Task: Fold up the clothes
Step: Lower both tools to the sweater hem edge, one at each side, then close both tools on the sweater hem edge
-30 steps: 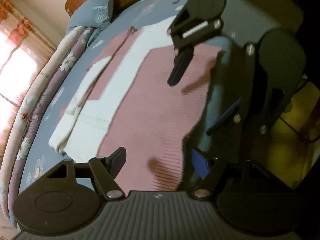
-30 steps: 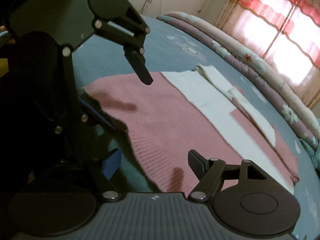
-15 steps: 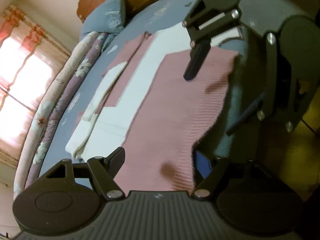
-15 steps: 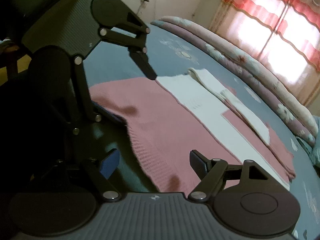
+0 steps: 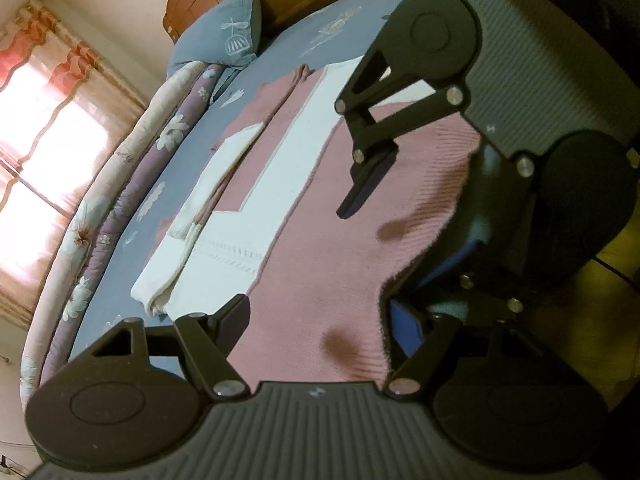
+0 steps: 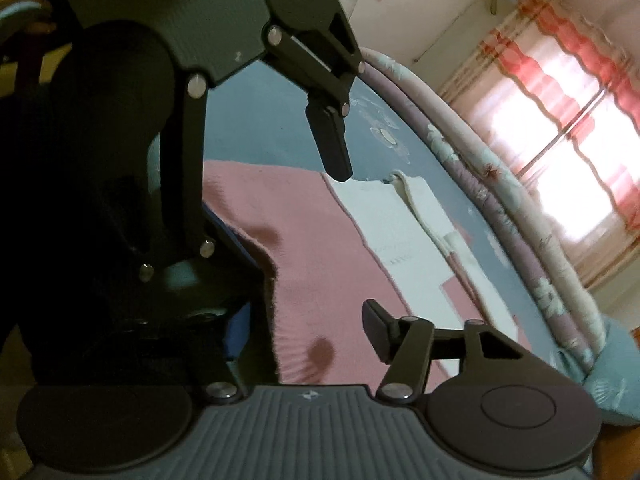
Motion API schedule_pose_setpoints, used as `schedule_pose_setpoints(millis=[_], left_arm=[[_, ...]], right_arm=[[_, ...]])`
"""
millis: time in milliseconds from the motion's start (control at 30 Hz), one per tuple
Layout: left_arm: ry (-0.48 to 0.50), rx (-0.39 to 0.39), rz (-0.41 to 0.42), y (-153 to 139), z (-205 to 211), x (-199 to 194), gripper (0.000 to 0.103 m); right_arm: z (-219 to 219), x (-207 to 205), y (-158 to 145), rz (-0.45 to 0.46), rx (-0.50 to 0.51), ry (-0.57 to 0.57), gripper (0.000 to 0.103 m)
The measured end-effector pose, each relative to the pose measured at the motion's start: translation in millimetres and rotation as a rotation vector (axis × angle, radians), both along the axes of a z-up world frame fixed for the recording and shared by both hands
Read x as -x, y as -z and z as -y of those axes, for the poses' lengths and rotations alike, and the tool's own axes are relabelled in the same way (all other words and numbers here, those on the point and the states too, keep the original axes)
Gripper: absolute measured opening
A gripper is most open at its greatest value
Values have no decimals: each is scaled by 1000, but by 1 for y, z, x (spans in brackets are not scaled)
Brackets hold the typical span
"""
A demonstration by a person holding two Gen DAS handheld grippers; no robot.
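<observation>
Left wrist view first: the pink-and-white sweater (image 5: 320, 216) lies spread flat on the blue bedsheet (image 5: 292, 40), its pink hem at the near edge of the bed and its collar pointing far, toward the blue pillow (image 5: 228, 36). One white sleeve (image 5: 192, 236) is folded in along the left side of the garment. The left gripper (image 5: 316, 312) stands released, jaws wide, with the near pink hem lying between the fingers but no pad pressing on it. The right gripper (image 5: 404, 236) shows further along the same hem, to the right, and its jaws are closing (the hem edge sits between them; whether the pads have bitten yet cannot be told). Right wrist view agrees: the sweater (image 6: 320, 248) runs away to the right, a rolled floral quilt (image 6: 516, 216) lines the far side of the bed, and striped curtains (image 6: 560, 92) glow behind it.
</observation>
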State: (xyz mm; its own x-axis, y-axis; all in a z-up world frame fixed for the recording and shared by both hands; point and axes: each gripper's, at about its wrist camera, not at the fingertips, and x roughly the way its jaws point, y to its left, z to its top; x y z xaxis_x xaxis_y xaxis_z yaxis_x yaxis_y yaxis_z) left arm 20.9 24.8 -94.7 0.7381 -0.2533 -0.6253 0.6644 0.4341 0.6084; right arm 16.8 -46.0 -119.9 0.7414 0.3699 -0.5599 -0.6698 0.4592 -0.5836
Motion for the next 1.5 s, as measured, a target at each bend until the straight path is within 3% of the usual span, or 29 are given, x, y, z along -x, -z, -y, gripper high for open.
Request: schedule_pose_setpoints(millis=[67,100,133,167,200,300,500,600,800,900,1067,1167,1300,1500], left_arm=[[0,4,2,0,-1,1,77],[1,3,4,0,-1,2,77],[2,3,6,0,-2,2,77],[5,-3,11,1,-2,3,77],[8,-13,20,2,-3,5,77],[17,-49,46,6,-5,10,77],[61,-124,95,13,1,27,76],[80,-177,147,18,11,31,57],[113,-299,158,29,29,20,54],[91,-334,179,30,35,11,41],[64,-333,178,30,38,5,7],[51,-303,171,26,37,3,6],[34,-278,165,22,36,-1,5],[10,-237,166,10,37,-7,5]], right_arm=[[-2,0,2,12,25,5,52],[-4,1,3,12,35,9,40],[-5,1,4,12,46,14,22],[-5,2,5,7,41,8,15],[-6,4,4,15,43,8,10],[-8,8,4,41,49,6,8],[-3,3,-12,61,-12,42,7],[-1,0,-16,62,-29,54,7],[1,1,-19,56,-38,46,7],[2,1,-19,56,-41,43,7],[6,4,-20,51,-60,46,7],[10,9,-20,61,-84,55,13],[23,17,-17,71,-109,103,43],[48,11,-3,75,-74,237,45]])
